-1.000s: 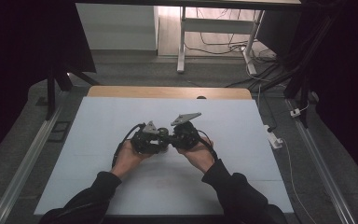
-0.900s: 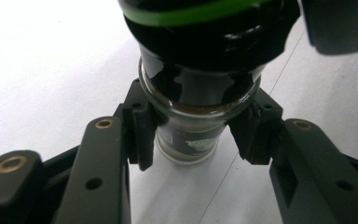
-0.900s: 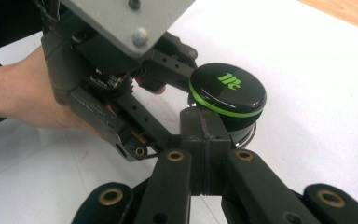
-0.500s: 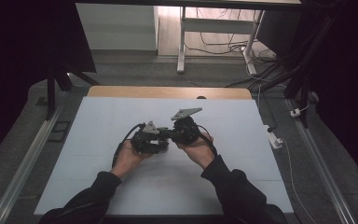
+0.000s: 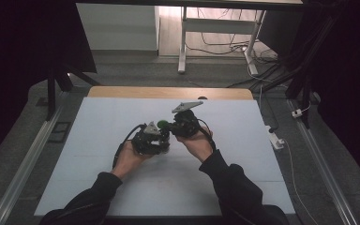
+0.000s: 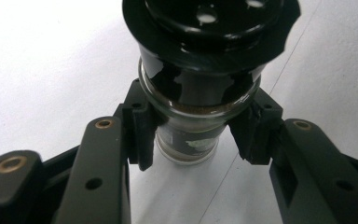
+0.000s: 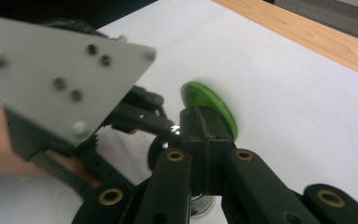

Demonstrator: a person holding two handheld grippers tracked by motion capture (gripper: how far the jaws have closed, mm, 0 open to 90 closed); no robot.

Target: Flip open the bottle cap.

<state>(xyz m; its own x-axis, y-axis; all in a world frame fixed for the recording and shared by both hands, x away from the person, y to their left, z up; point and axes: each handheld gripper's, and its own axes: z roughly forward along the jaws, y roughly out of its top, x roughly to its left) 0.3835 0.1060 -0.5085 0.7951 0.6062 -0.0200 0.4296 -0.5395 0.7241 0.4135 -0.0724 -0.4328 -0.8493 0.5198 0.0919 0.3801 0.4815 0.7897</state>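
At the centre of the high view, the left gripper (image 5: 161, 140) is closed around a small glass jar (image 6: 191, 126) with a black perforated top (image 6: 209, 28). Just to its upper right, the right gripper (image 5: 168, 125) pinches a green lid (image 7: 209, 106) between its jaws, above the white table (image 5: 243, 140).

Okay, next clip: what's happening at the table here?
A person sits at a white table with a gripper in each hand, both held close together above its middle. The left gripper is clamped on a small glass jar with a black perforated shaker top and brownish powder inside. The right gripper is closed on the edge of a green lid, held beside the jar; it looks like the lid belongs to that jar, though whether it is coming off or going on is unclear.
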